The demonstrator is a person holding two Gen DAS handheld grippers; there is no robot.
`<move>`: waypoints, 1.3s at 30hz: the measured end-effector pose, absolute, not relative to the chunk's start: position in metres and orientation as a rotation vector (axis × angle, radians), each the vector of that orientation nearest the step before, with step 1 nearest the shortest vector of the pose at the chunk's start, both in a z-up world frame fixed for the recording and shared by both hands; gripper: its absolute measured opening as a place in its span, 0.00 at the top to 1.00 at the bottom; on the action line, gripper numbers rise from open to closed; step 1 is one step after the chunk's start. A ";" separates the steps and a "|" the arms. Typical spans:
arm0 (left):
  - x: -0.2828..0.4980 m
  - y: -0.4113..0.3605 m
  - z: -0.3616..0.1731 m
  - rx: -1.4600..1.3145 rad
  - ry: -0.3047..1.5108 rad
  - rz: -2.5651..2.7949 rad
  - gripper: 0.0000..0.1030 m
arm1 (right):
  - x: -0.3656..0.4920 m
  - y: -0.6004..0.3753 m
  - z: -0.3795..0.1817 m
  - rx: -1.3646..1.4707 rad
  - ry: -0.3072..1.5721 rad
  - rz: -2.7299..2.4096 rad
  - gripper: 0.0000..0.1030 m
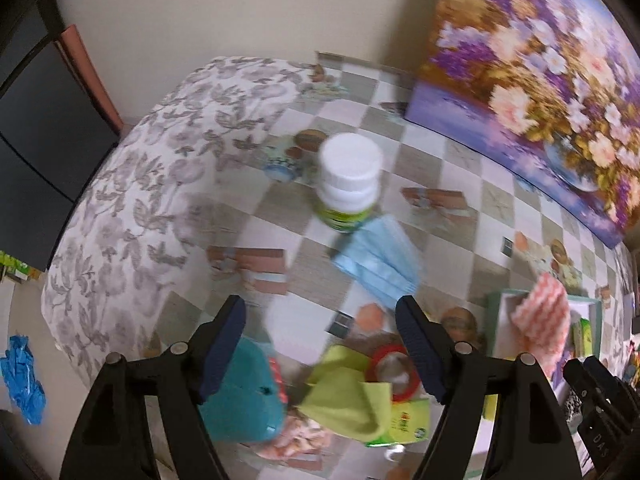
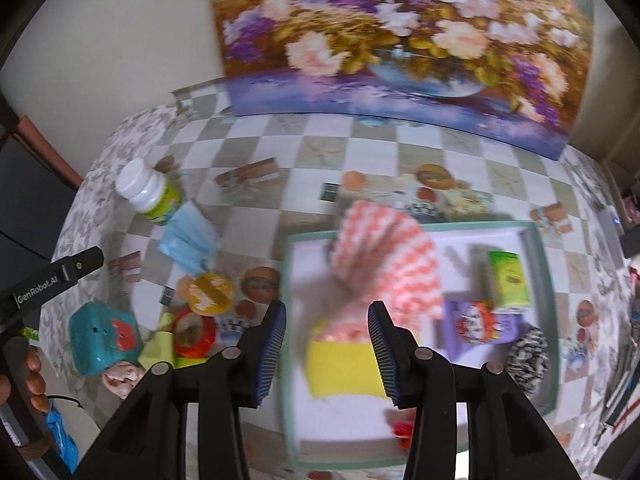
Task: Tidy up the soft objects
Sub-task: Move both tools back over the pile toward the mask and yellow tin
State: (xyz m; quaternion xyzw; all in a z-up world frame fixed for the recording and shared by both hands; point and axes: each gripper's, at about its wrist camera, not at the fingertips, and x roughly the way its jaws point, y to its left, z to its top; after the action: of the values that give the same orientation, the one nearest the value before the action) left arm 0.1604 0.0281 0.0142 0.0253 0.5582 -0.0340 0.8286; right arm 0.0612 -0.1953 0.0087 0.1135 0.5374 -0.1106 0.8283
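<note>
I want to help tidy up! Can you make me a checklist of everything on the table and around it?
Surface: table under a checkered cloth with food pictures.
Job's things: pink checked cloth and yellow sponge in the tray; blue mask and green cloth outside it.
Clutter: white-capped bottle, tape roll, teal box.
Grippers: left tool open, empty; right tool open above the tray.
Cables: nothing seen.
Surroundings: flower painting against the wall.

Readable print on the grippers

"GenRobot.AI" stood in white on the left gripper [image 2: 56, 276]; "DAS" showed faintly on the right gripper [image 1: 600, 416] body.
</note>
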 end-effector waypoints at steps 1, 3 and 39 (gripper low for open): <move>0.163 0.036 0.014 0.046 1.185 -0.061 0.24 | 0.064 -0.193 0.008 0.242 1.139 -0.228 0.55; 0.167 0.045 0.014 0.034 1.187 -0.049 0.24 | 0.070 -0.187 0.006 0.240 1.136 -0.219 0.55; 0.214 0.032 -0.072 0.023 1.383 -0.080 0.24 | 0.141 -0.120 -0.075 0.250 1.254 -0.046 0.55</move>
State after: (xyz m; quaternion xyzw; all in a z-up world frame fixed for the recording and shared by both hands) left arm 0.2138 0.0320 -0.0724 0.0105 0.6374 -0.0368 0.7696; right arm 0.1410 -0.1203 -0.0748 0.1164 0.5852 -0.0214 0.8022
